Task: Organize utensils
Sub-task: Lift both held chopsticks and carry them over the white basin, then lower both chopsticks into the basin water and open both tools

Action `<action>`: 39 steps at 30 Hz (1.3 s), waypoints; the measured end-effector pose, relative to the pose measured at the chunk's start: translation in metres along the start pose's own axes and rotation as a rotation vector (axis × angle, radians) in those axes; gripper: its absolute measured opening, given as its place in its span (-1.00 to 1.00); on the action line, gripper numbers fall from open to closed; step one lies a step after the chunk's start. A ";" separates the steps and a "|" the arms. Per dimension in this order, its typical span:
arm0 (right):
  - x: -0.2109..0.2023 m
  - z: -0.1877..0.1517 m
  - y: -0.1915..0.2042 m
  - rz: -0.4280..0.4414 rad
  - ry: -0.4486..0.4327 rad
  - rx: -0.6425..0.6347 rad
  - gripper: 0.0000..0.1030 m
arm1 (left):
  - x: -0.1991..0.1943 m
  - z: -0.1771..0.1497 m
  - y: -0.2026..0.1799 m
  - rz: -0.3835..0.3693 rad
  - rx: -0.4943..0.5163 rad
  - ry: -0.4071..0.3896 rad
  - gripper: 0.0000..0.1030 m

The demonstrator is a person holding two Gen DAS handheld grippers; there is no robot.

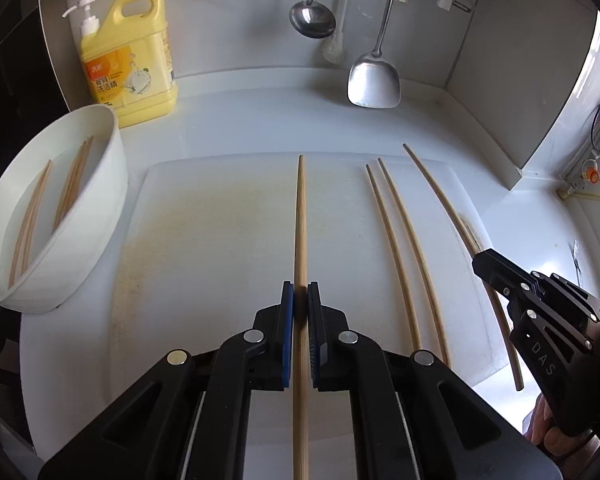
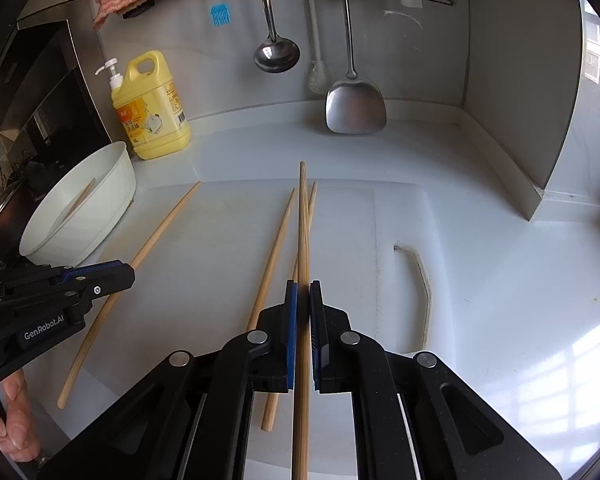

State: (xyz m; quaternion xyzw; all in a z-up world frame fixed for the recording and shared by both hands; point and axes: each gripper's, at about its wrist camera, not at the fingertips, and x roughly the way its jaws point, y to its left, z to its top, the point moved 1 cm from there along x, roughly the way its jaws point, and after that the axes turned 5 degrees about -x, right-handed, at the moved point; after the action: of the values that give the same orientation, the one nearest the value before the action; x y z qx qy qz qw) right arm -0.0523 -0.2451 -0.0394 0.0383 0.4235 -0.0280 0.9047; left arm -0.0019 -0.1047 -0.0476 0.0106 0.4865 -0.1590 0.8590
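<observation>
White kitchen counter, cutting board [image 1: 220, 240] on it. Left gripper [image 1: 300, 300] clamped on one chopstick [image 1: 300, 220], lengthwise along fingers; right gripper [image 2: 303, 300] likewise on another chopstick [image 2: 303, 220]. Bowl [image 1: 100, 216], far left of both, already holds several, likely destination. Two loose chopsticks [image 1: 396, 248] lie between grippers.

Ahead of the left gripper [image 1: 300, 300]: bare cutting board [image 1: 220, 232] left of its jaws, passable up to the white bowl [image 1: 88, 208] at far left, whose wall blocks that side.
Right of those jaws: two loose chopsticks [image 1: 400, 256] lying on the board, then the right gripper [image 1: 496, 268].
Beyond the board's far edge: open counter [image 1: 260, 120], then the yellow detergent bottle [image 1: 136, 64], hanging ladle [image 1: 312, 20] and hanging spatula [image 1: 374, 82] at the back wall.
Right of the right gripper's jaws: clear board and counter as far as the corner wall [image 2: 548, 184].
</observation>
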 end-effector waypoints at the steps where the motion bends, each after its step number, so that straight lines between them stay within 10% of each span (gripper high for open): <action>1: -0.005 0.005 0.003 0.008 -0.009 -0.003 -0.88 | -0.009 0.002 0.006 0.000 -0.011 -0.006 -0.86; 18: -0.012 0.116 0.195 0.220 -0.111 -0.150 -0.88 | -0.107 0.053 0.198 0.098 -0.180 -0.187 -0.86; 27: 0.054 0.164 0.308 0.259 -0.069 -0.202 -0.88 | -0.084 0.084 0.302 0.105 -0.242 -0.199 -0.86; 39: 0.151 0.162 0.346 0.219 0.142 -0.133 -0.88 | -0.010 0.094 0.340 0.049 -0.255 -0.063 -0.86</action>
State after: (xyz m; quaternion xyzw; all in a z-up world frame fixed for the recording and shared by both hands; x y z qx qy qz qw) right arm 0.1970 0.0815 -0.0364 0.0261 0.4807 0.1020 0.8705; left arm 0.1679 0.2049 -0.0366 -0.0919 0.4751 -0.0753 0.8719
